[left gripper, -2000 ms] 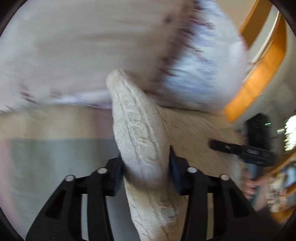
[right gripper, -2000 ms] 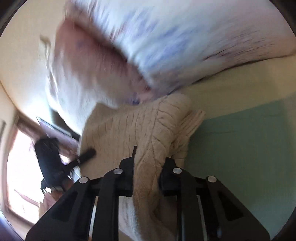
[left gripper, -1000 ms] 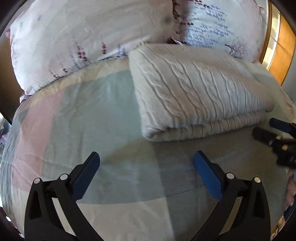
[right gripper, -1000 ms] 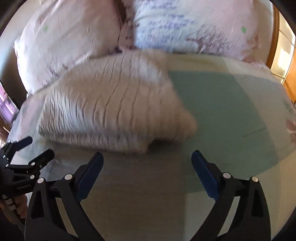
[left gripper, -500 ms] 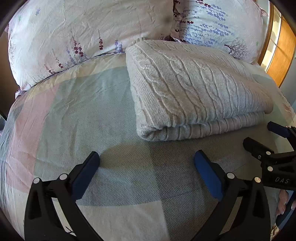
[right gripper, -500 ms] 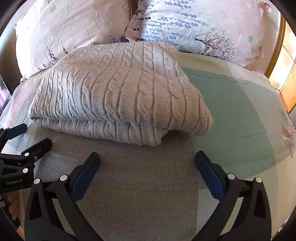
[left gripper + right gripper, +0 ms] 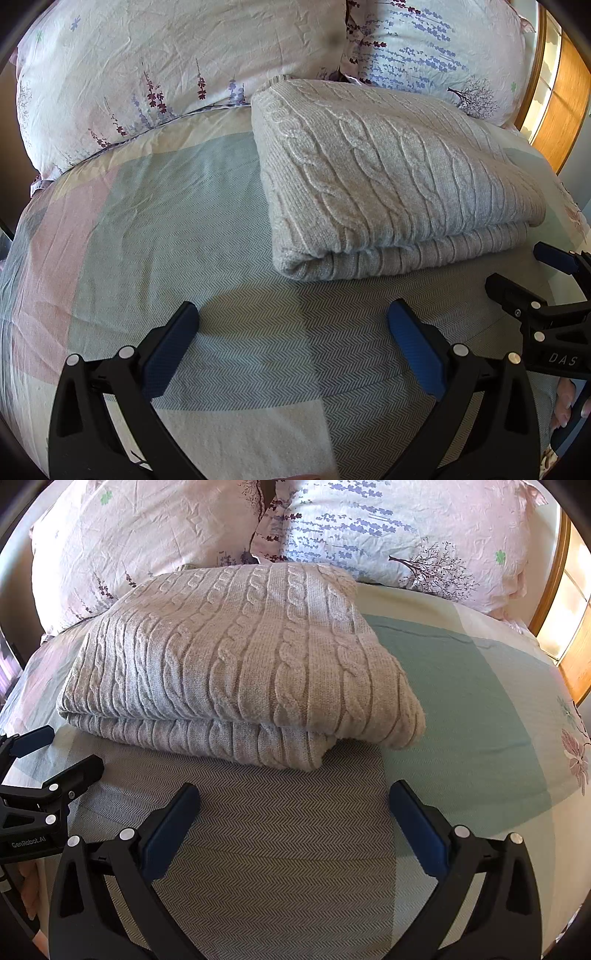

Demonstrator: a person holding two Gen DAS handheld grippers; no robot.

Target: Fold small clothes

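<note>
On the bed [image 7: 155, 236], just in front of two floral pillows [image 7: 147, 542], the cable-knit sweater [image 7: 388, 177] lies folded into a thick, fairly even rectangle, its doubled edge facing near. Both the left tool [image 7: 291, 325] and the right tool [image 7: 291, 805] hover near it, spread wide and empty. Judging by this, the folding looks finished; at most some tidying is left.

Sweater [image 7: 388, 177] hides pillows' [image 7: 177, 66] lower edges
</note>
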